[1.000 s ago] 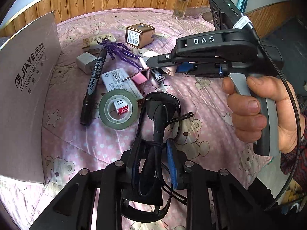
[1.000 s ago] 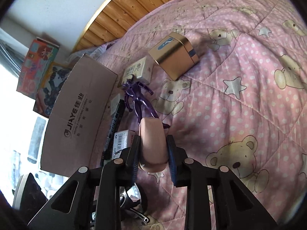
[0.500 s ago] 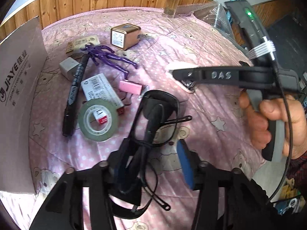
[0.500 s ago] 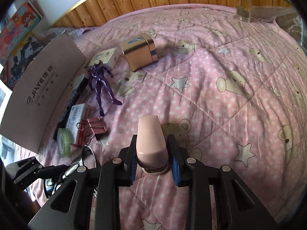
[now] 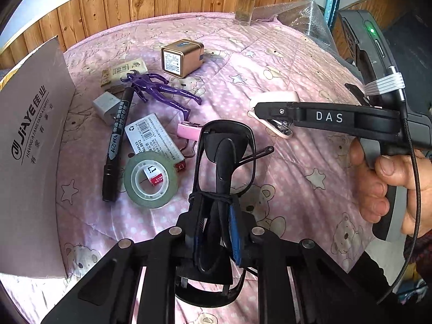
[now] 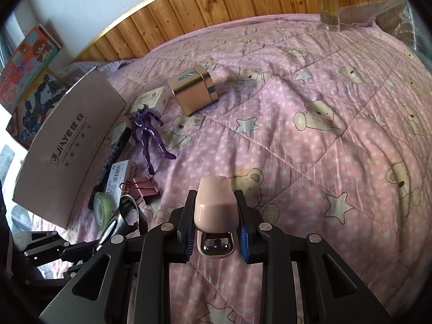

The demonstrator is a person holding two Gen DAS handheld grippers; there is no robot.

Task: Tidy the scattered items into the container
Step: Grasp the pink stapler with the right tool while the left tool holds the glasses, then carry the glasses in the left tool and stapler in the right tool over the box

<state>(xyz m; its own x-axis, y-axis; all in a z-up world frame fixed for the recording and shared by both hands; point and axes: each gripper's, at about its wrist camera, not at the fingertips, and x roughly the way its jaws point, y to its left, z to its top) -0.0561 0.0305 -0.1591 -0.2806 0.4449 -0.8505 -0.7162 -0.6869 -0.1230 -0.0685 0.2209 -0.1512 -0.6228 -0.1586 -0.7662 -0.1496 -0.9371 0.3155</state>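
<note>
Stapler (image 6: pixel 216 210) clamped in right tongs (image 6: pixel 216 232), level above quilt; left tongs (image 5: pixel 216 232) grip glasses (image 5: pixel 224 162) (folded).

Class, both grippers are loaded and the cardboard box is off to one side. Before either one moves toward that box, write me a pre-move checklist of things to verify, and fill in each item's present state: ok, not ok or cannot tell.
1. Left gripper shut on the black glasses: ok.
2. Right gripper shut on the pink stapler: ok.
3. Stapler lifted off the quilt: ok, as the left wrist view shows.
4. Glasses lifted off the quilt: cannot tell.
5. Cardboard box opening facing the grippers: cannot tell, only an outer wall shows.
6. Scattered items all gathered: not ok; tape roll, black marker and purple figure lie on the quilt.
</note>
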